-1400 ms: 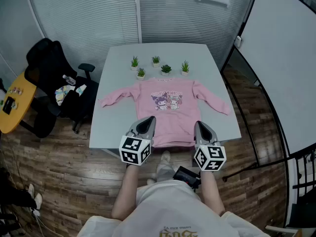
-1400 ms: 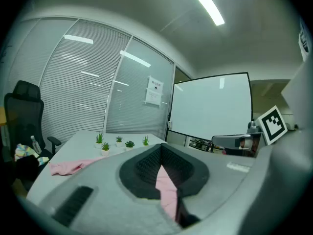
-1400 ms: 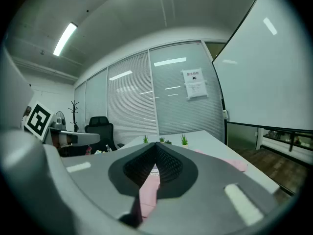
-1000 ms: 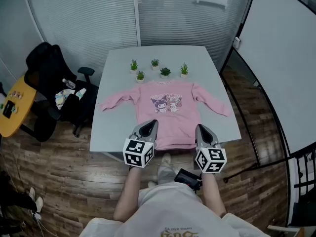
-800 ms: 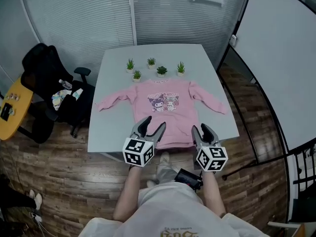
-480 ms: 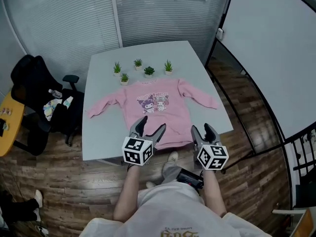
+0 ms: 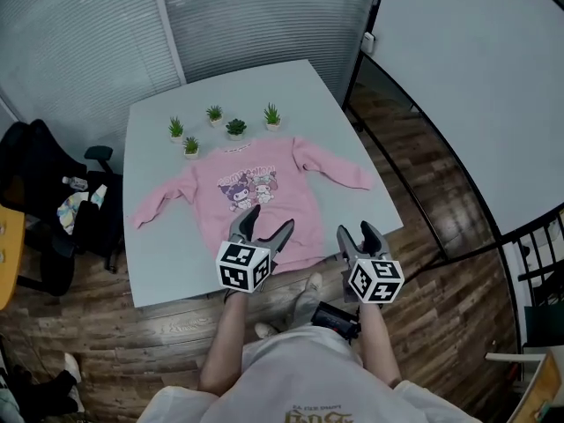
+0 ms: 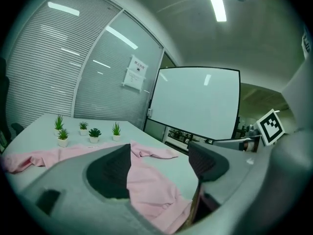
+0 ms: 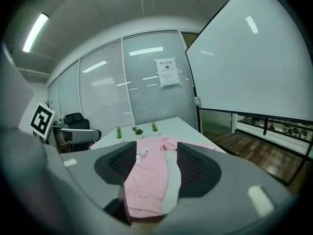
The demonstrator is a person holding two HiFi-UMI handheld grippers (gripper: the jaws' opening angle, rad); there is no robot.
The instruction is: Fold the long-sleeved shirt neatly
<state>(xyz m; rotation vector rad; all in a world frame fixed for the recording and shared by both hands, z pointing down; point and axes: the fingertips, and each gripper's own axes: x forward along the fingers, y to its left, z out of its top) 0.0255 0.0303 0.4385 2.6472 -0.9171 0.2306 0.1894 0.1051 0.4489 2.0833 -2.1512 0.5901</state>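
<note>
The pink long-sleeved shirt (image 7: 256,203) was lying flat and face up on the light table (image 7: 163,263), totally unfolded. The cartoon print (image 7: 249,186) on the chest was showing, both sleeves were spread out to the sides and angled a bit toward the near edge, and the hem sat right along that edge, slightly rumpled.

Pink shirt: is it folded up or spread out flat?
Spread out. The shirt lies flat on the table, picture side up, with both sleeves stretched out sideways. No fold shows anywhere.
</note>
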